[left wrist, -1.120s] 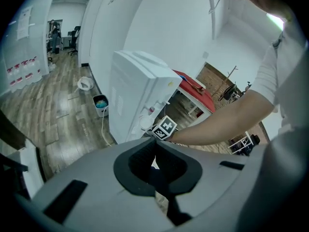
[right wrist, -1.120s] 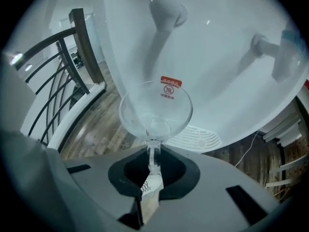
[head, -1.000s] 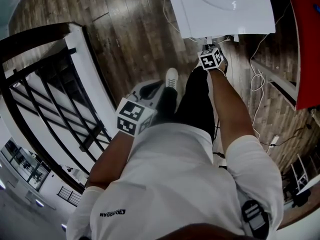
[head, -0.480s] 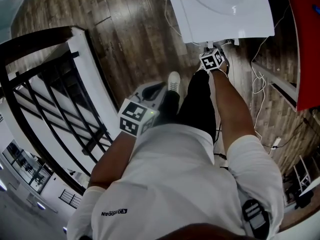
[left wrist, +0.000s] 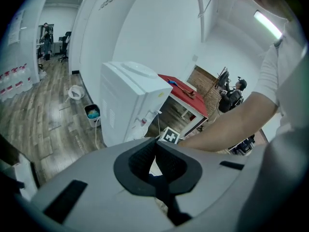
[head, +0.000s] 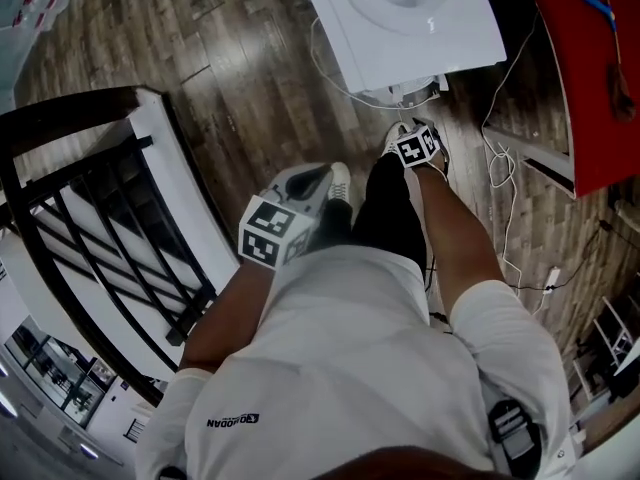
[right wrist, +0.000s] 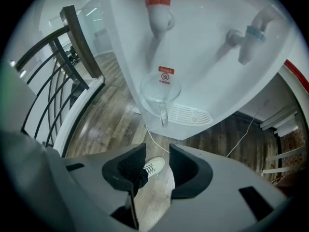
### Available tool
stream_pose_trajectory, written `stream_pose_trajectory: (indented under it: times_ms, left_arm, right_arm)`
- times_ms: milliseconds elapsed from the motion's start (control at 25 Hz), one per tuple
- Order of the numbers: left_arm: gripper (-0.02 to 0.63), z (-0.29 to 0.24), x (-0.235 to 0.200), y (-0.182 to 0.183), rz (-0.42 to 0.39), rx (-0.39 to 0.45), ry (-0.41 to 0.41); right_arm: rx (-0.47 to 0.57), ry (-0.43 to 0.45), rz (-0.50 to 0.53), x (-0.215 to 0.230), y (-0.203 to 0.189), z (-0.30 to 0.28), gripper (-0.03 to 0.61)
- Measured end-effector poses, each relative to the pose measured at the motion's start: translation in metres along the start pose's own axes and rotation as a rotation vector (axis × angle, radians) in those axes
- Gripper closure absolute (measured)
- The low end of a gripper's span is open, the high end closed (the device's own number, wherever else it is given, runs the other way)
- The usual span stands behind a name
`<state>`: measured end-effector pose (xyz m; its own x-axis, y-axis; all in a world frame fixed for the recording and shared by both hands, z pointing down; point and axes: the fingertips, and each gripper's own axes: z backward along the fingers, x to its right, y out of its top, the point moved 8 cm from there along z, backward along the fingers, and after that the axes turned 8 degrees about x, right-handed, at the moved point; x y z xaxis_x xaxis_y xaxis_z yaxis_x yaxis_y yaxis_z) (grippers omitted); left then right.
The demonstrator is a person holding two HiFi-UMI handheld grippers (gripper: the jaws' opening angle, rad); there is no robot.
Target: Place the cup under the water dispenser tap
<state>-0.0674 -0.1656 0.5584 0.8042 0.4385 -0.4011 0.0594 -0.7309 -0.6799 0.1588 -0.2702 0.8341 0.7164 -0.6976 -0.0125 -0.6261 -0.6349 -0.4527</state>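
1. Cup (right wrist: 161, 92): clear glass with a handle. It stands upright on the drip tray (right wrist: 192, 114) of the water dispenser (right wrist: 203, 52), beneath the red tap (right wrist: 158, 8).
2. Your right gripper (right wrist: 157, 151): jaws opening, nothing between them, apart from the cup.
3. Your left gripper (left wrist: 155, 146): jaws together, empty, in front of your torso.
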Motion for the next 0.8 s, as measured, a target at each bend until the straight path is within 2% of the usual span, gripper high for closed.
stream_pose_trajectory:
  times_ms: [120, 200, 280, 400, 480, 560, 640, 720, 800]
  left_arm:
    - [0.617, 0.009, 0.002, 0.011, -0.021, 0.034, -0.011]
    - [0.617, 0.015, 0.004, 0.019, -0.042, 0.057, -0.022]
    - [0.617, 0.023, 0.008, 0.026, -0.068, 0.08, -0.034]
    - [0.617, 0.036, 0.011, 0.032, -0.093, 0.111, -0.051]
    - [0.617, 0.045, 0.014, 0.034, -0.094, 0.135, -0.07]
    - [0.617, 0.054, 0.017, 0.034, -0.089, 0.163, -0.096]
    - [0.617, 0.065, 0.021, 0.033, -0.084, 0.188, -0.124]
    - [0.617, 0.073, 0.025, 0.034, -0.084, 0.207, -0.154]
    - [0.617, 0.079, 0.028, 0.036, -0.093, 0.219, -0.181]
  right_arm:
    - [0.013, 0.02, -0.025, -0.01, -0.01, 0.027, 0.448]
    - [0.036, 0.047, -0.08, -0.016, -0.016, 0.041, 0.448]
    - [0.085, 0.114, -0.182, -0.025, -0.014, 0.06, 0.548]
    - [0.214, 0.264, -0.354, -0.045, 0.008, 0.097, 0.555]
    - [0.337, 0.354, -0.493, -0.056, 0.027, 0.13, 0.555]
    - [0.464, 0.397, -0.609, -0.067, 0.044, 0.166, 0.555]
    - [0.554, 0.385, -0.632, -0.079, 0.055, 0.204, 0.555]
    - [0.631, 0.388, -0.601, -0.093, 0.069, 0.244, 0.555]
    - [0.712, 0.442, -0.573, -0.108, 0.083, 0.285, 0.555]
